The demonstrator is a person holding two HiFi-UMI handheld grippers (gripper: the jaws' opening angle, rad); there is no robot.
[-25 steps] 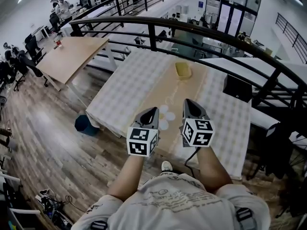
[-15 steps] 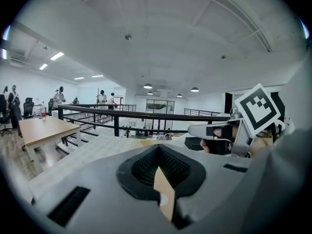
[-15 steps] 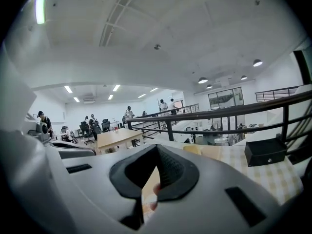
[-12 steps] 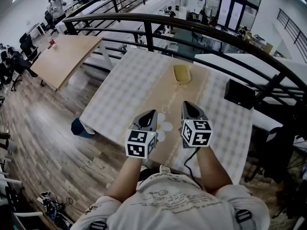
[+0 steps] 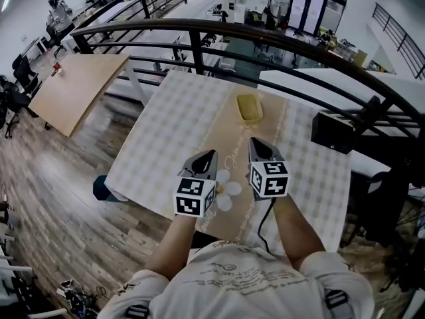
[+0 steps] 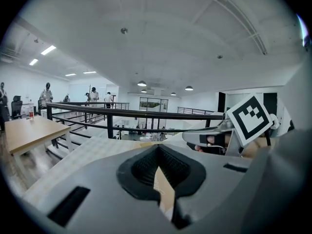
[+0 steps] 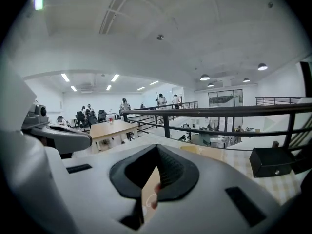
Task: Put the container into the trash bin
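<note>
Left gripper (image 5: 206, 156) and right gripper (image 5: 256, 143): both jaw pairs closed together with nothing between them, held side by side above the near part of the checked table (image 5: 166, 131) and pointing toward its far end. Yellow container (image 5: 250, 107) sits on the beige strip at the far part of the table, well ahead of both grippers; black box (image 5: 330, 131) stands near the right edge. Dark blue bin (image 5: 101, 189) is on the floor by the table's near left corner, partly hidden by the cloth.

No legible text, brand or number found. Cursive script on the runner (image 5: 229, 128), toward its 6 o'clock end: too small to read. Shirt (image 5: 232, 278) print: illegible. Left cube (image 5: 194, 196) and right cube (image 5: 272, 179): square markers only.
</note>
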